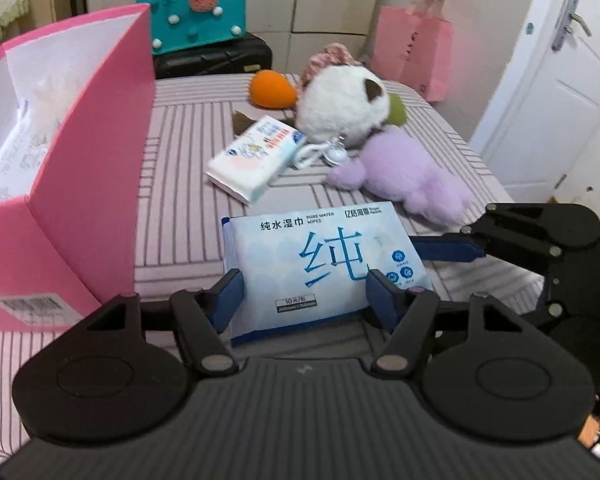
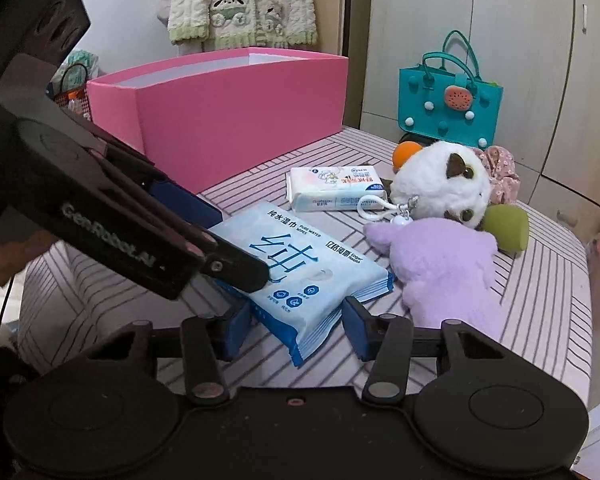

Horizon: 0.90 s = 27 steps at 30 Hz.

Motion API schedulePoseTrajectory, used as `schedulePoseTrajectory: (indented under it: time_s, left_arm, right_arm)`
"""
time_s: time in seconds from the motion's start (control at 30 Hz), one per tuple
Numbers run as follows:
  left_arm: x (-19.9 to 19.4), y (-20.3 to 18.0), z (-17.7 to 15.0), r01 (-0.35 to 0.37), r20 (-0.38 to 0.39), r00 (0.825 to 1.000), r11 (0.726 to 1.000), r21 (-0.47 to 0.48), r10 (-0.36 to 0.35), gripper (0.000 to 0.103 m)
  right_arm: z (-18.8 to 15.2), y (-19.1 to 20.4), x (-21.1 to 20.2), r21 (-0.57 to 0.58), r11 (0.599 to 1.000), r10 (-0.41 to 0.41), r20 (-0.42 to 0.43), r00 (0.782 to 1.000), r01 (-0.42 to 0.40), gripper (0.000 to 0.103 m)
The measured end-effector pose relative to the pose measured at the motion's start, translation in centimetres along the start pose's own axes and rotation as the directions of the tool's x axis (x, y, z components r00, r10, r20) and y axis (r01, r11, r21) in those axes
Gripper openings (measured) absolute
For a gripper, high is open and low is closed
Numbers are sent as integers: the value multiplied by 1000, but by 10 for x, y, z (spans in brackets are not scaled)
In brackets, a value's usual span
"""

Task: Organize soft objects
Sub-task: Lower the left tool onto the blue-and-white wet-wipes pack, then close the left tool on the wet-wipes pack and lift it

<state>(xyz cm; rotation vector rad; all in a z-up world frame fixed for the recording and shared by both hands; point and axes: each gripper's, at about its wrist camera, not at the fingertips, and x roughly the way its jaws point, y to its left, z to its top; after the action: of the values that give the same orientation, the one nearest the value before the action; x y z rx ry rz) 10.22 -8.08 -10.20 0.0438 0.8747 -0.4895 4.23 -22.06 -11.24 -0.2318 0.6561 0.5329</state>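
Observation:
A blue pack of water wipes [image 1: 320,264] lies on the striped bed. My left gripper [image 1: 304,292] straddles its near end, fingers at both sides of the pack, touching or nearly so. In the right wrist view the same pack [image 2: 300,264] lies with its corner between the open fingers of my right gripper [image 2: 296,328], while the left gripper [image 2: 228,264] reaches over it from the left. A white tissue pack [image 1: 256,156], a white plush [image 1: 340,108], a purple plush [image 1: 408,176] and an orange plush [image 1: 270,89] lie behind.
An open pink box [image 1: 88,168] stands at the left on the bed, with white items inside. A teal bag [image 1: 196,8] sits on a black case behind. A pink paper bag [image 1: 416,48] and a white door [image 1: 560,80] are at the right. The bed edge [image 2: 580,320] drops off at the right.

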Motion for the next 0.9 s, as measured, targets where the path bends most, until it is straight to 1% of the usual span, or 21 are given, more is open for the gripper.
schedulePoseTrajectory:
  time_s: [0.03, 0.07, 0.13, 0.2, 0.27, 0.33, 0.47, 0.57, 0.7, 0.77, 0.83, 0.9]
  left_arm:
    - [-2, 1, 0, 14, -8, 1000, 1000, -5, -14, 57]
    - [-3, 3, 0, 33, -17, 999, 999, -15, -33, 54]
    - [-4, 8, 2, 69, -32, 997, 996, -48, -70, 46]
    - [-4, 11, 3, 72, -31, 997, 995, -69, -75, 43]
    - [0, 12, 5, 52, -27, 998, 996, -68, -54, 43]
    - [5, 12, 6, 31, -31, 999, 997, -73, -33, 43]
    - [7, 11, 6, 27, -25, 999, 998, -64, -29, 43]
    - [8, 14, 6, 48, -29, 998, 996, -70, -50, 43]
    - [10, 21, 6, 86, -30, 995, 989, -121, -90, 43]
    - [10, 18, 6, 78, -32, 996, 991, -109, -82, 43]
    - [10, 15, 6, 65, -34, 997, 993, -98, -69, 45]
    - [11, 13, 6, 56, -36, 998, 994, -97, -60, 48]
  right_arm:
    - [-2, -1, -3, -2, 1000, -1, -1, 1000, 1, 56]
    - [-4, -1, -6, -2, 1000, -4, -2, 1000, 4, 56]
    - [-8, -4, -11, 3, 1000, -12, -2, 1000, 12, 60]
    - [-12, -7, -14, 15, 1000, -22, -6, 1000, 22, 65]
    - [-14, -10, -17, 31, 999, -19, -11, 1000, 20, 66]
    - [-14, -12, -18, 44, 999, -6, -16, 1000, 7, 72]
    - [-11, -14, -18, 84, 996, 36, -21, 999, -34, 75]
    - [-7, -16, -14, 127, 990, 65, -39, 997, -59, 76]
    - [-3, -14, -5, 174, 984, 39, -64, 997, -27, 78]
    - [-1, -8, -2, 155, 988, 14, -77, 997, -2, 77]
    - [0, -1, 0, 113, 993, -16, -92, 996, 26, 77]
    - [1, 0, 0, 113, 993, -17, -90, 996, 27, 78]
